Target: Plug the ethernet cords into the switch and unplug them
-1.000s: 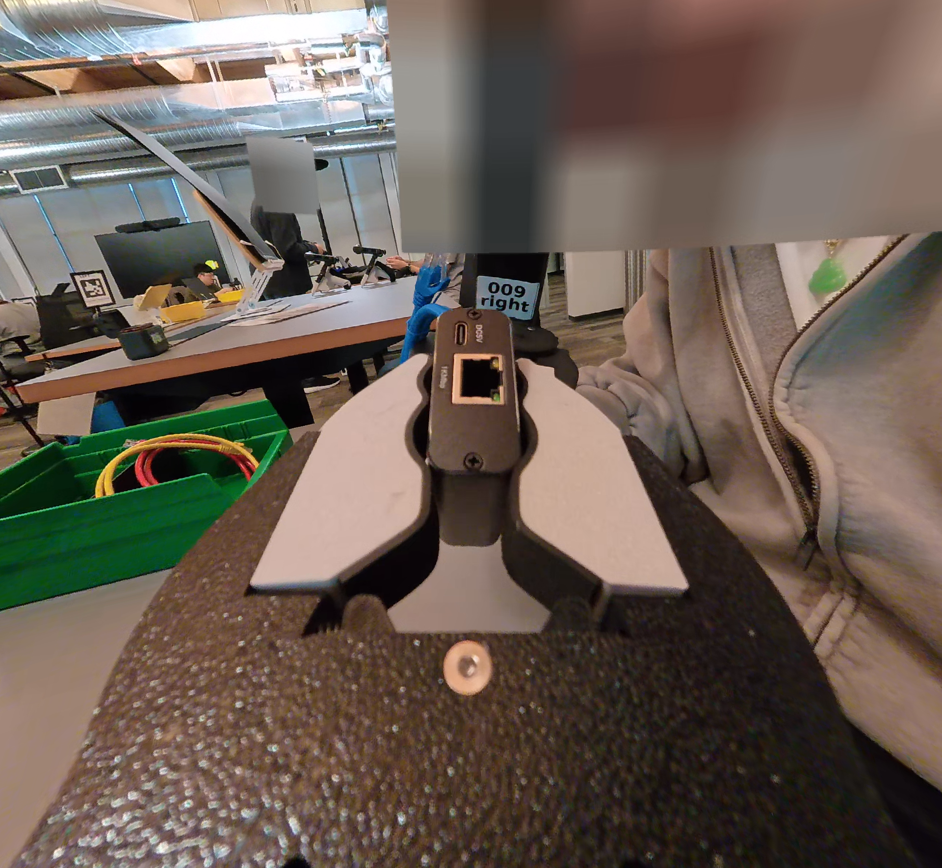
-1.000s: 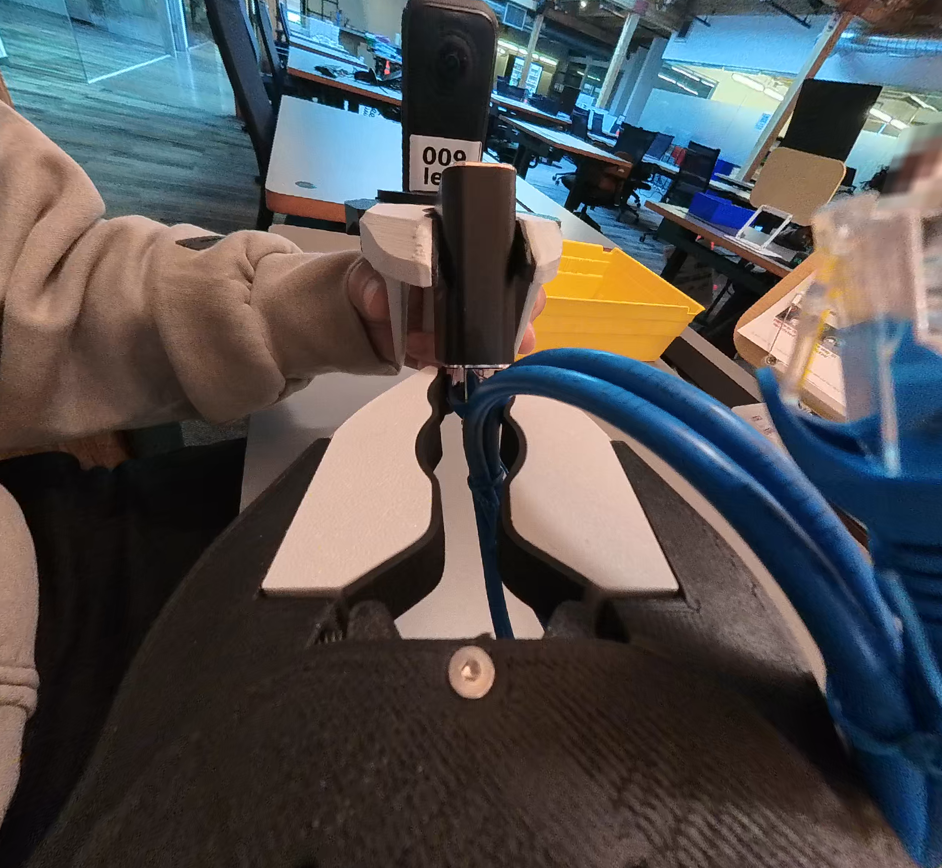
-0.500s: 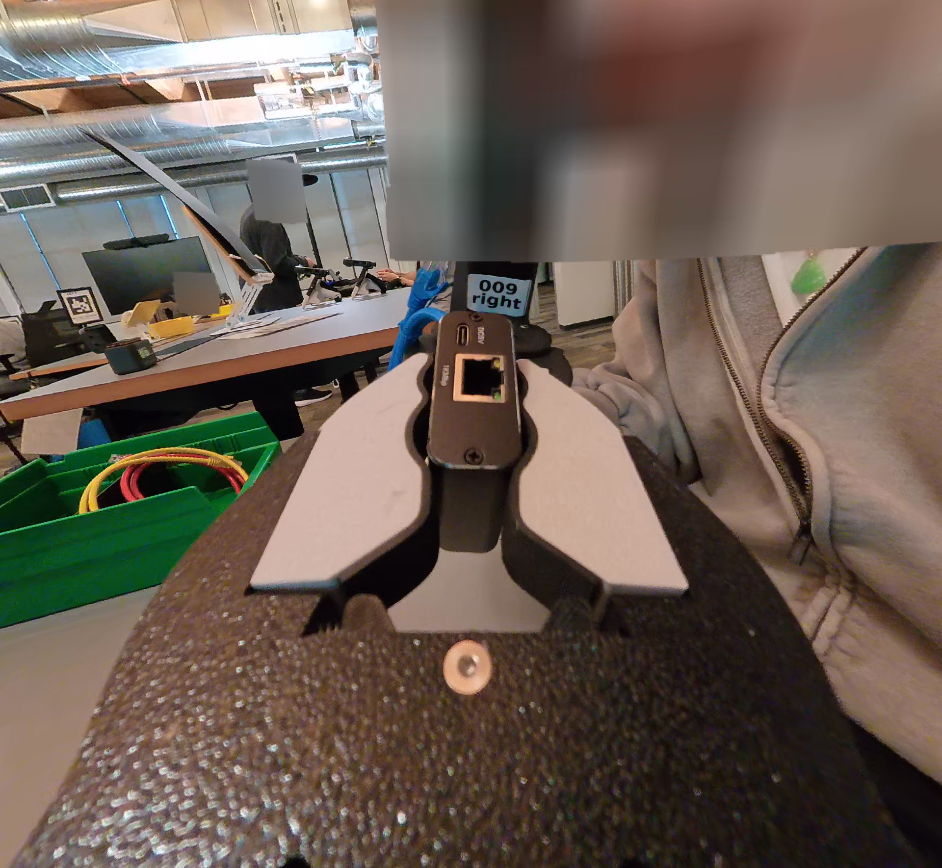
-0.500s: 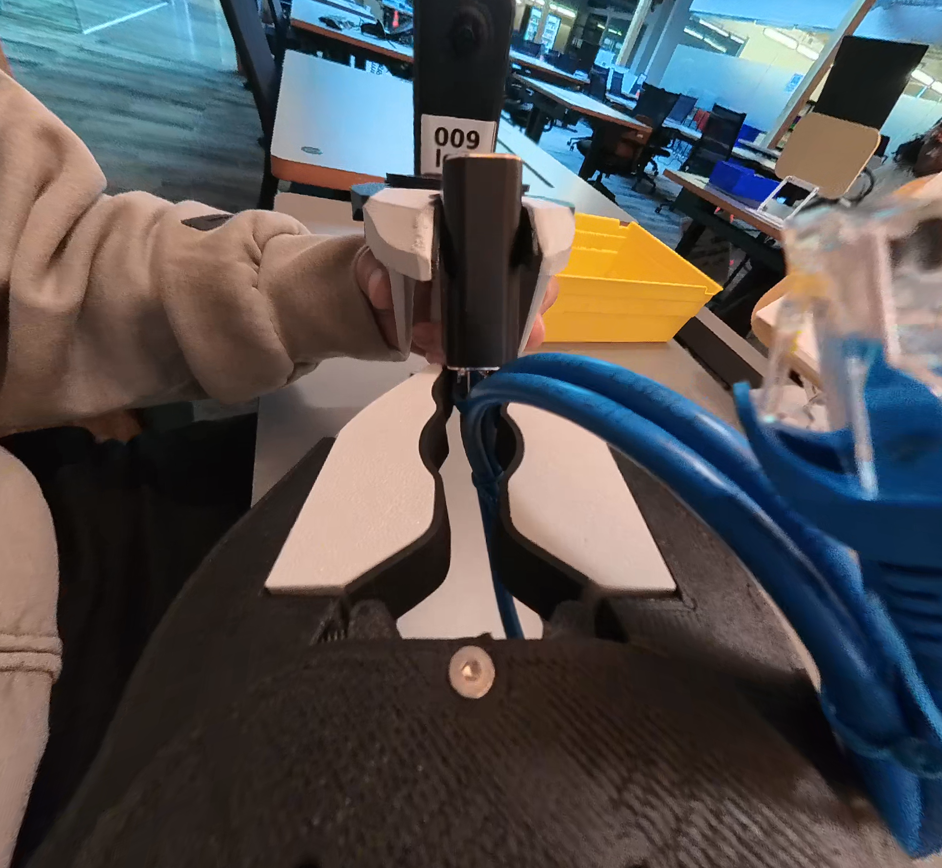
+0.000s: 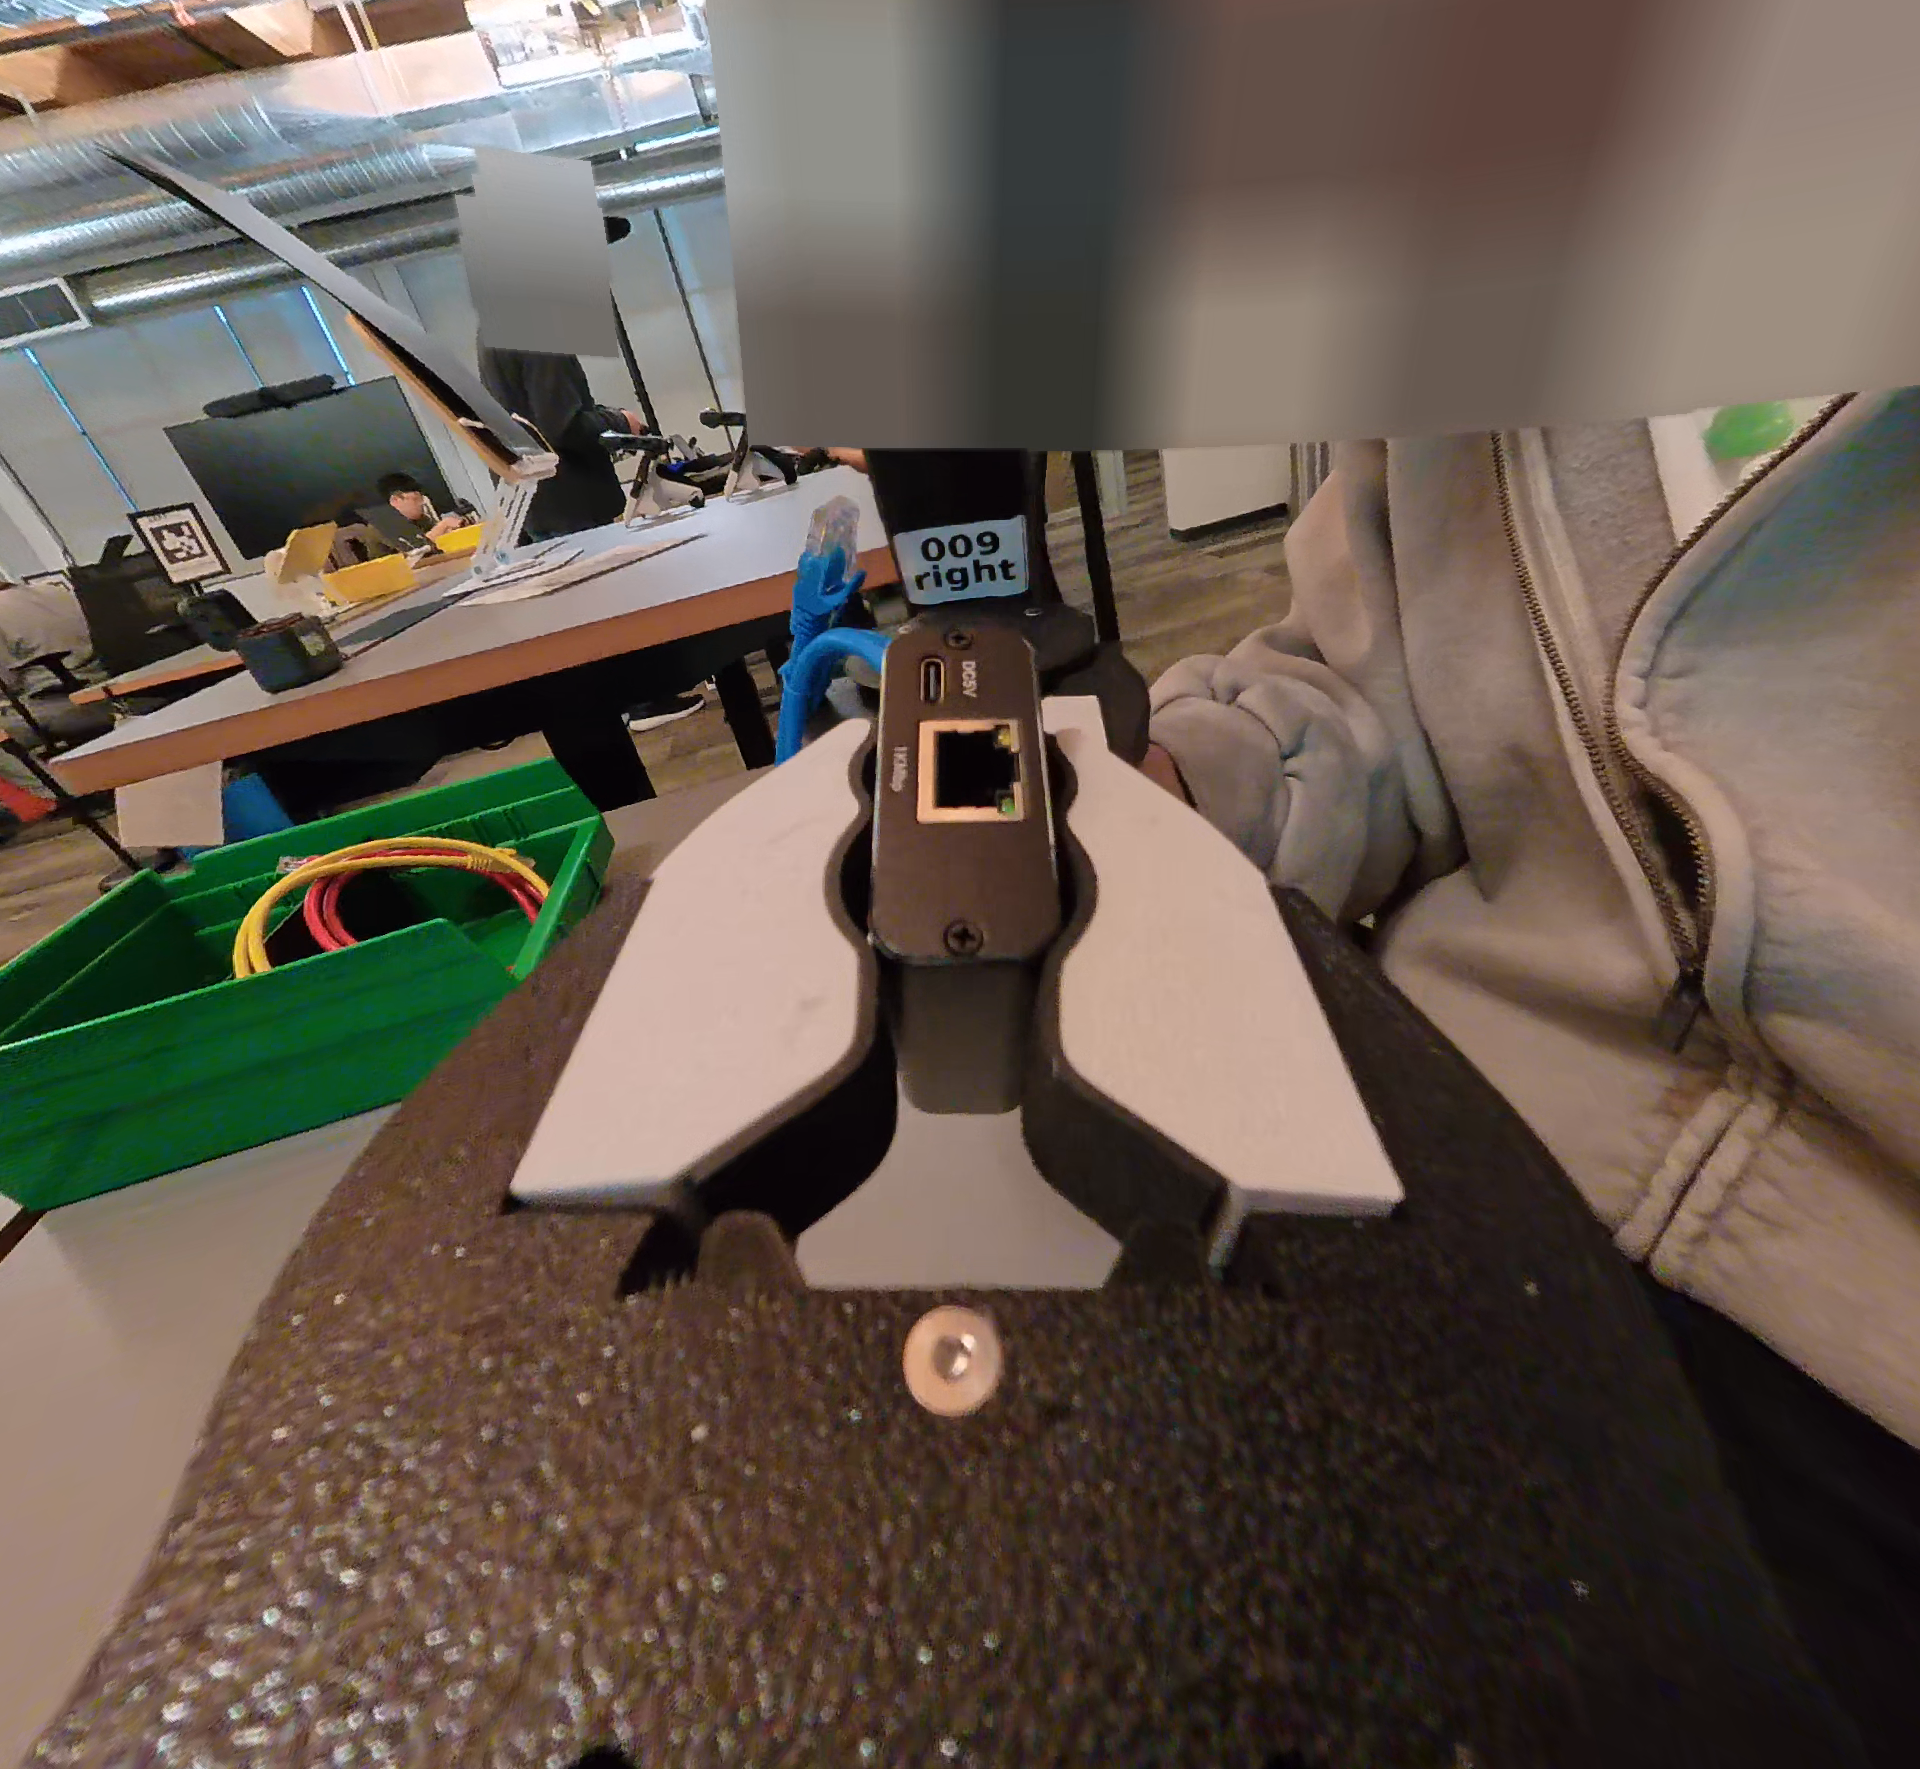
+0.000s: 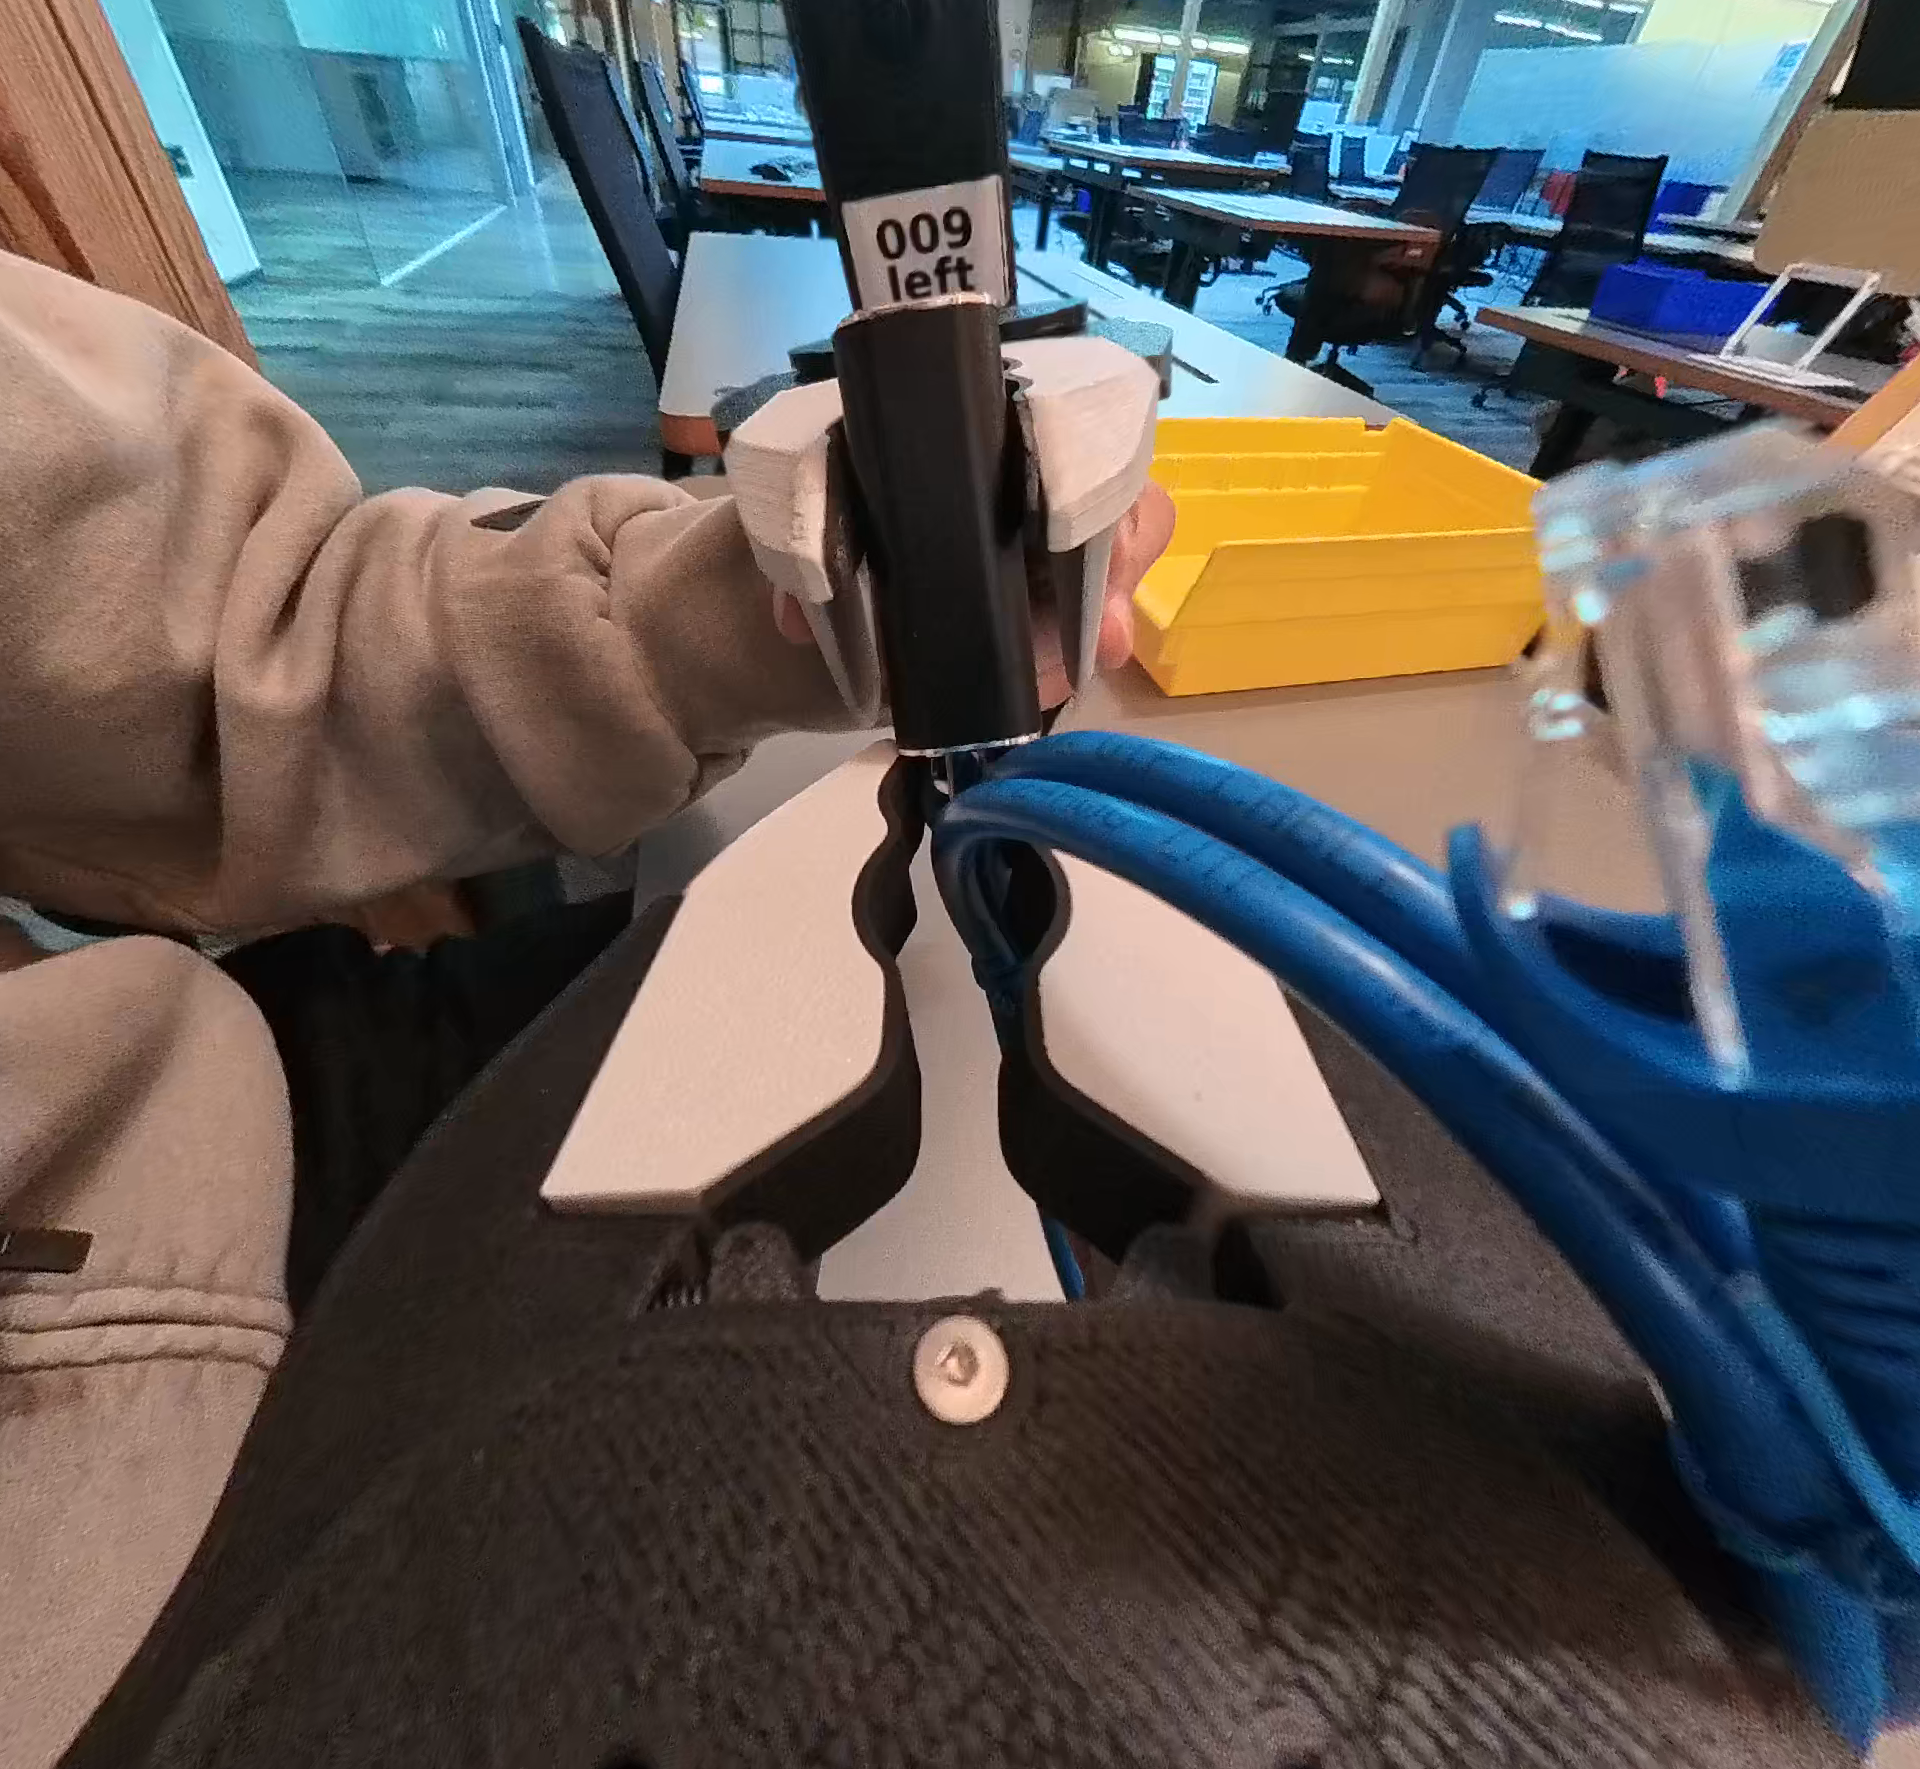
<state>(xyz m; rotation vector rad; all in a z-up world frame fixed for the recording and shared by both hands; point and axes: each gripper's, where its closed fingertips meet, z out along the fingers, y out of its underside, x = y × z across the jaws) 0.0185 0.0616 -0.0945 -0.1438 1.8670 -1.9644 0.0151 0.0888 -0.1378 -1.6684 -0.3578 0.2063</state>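
The left gripper (image 5: 961, 826) is clamped on the black switch (image 5: 964, 805), whose empty port faces back between the fingers. The right gripper (image 6: 961, 846) pinches the blue cord (image 6: 1299, 898) just below the switch's far end, its spare plug (image 6: 1745, 597) looping beside the right finger.

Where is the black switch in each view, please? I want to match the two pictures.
Left wrist view: switch at centre, gripped between this gripper's fingers, empty port facing the camera.
Right wrist view: upper centre, clamped in the far gripper.
Shared landmark: blue cable.
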